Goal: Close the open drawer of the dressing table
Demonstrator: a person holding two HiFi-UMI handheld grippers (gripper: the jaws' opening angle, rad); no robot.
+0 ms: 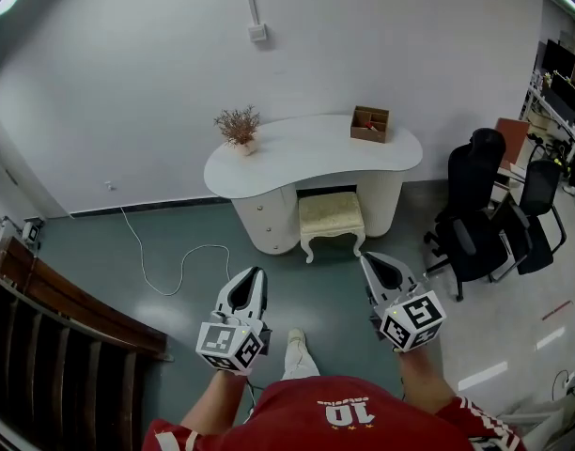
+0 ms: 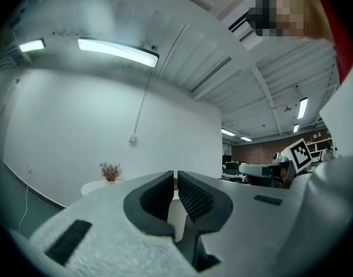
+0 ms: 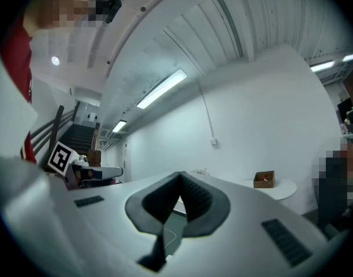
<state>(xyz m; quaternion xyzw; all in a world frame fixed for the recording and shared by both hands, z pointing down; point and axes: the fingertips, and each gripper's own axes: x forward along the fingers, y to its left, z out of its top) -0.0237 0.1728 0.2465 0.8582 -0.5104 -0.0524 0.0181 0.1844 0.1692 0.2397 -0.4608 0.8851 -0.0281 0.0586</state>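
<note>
The white dressing desk (image 1: 311, 153) stands against the wall, well ahead of both grippers. Its drawer pedestal (image 1: 269, 216) is at the left of the stool (image 1: 331, 216); the drawer fronts are too small to tell whether one is open. Bare floor (image 1: 306, 285) lies between, with a cable (image 1: 175, 266) to the left and office chairs (image 1: 475, 216) to the right. The left gripper (image 1: 257, 273) and right gripper (image 1: 366, 259) are held level, side by side, with their jaws closed and empty.

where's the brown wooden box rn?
Head view: the small brown wooden box sits on the right end of the white curved dressing table, opposite the dried plant at its left end.
</note>
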